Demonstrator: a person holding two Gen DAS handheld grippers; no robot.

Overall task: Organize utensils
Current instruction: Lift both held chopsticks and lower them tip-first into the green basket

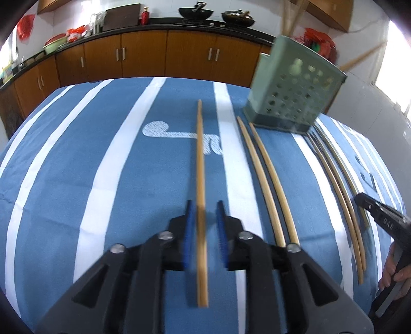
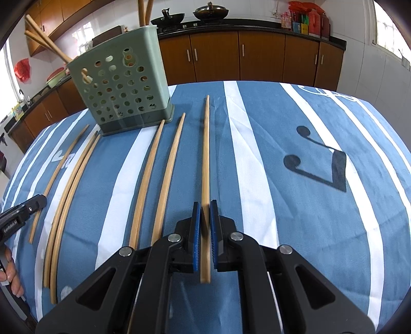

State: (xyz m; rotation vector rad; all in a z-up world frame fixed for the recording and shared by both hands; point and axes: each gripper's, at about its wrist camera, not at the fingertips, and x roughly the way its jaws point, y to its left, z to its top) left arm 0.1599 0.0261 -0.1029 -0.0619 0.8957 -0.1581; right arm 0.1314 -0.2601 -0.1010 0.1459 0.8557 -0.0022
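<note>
Several wooden chopsticks lie on the blue-and-white striped tablecloth (image 1: 77, 144). A green perforated utensil holder (image 1: 292, 87) stands at the far side, with chopsticks in it; it also shows in the right wrist view (image 2: 123, 84). My left gripper (image 1: 205, 208) straddles one chopstick (image 1: 200, 159), its blue pads apart on either side with a gap. My right gripper (image 2: 205, 208) is shut on another chopstick (image 2: 205, 154), pads pressed against it. The right gripper's finger shows at the right edge of the left wrist view (image 1: 377, 213).
Two chopsticks (image 1: 267, 177) lie right of my left gripper and more (image 1: 339, 185) lie near the holder. Two pairs (image 2: 159, 174) (image 2: 69, 195) lie left of my right gripper. Wooden cabinets (image 1: 143, 54) and a counter with woks (image 1: 195, 11) stand behind the table.
</note>
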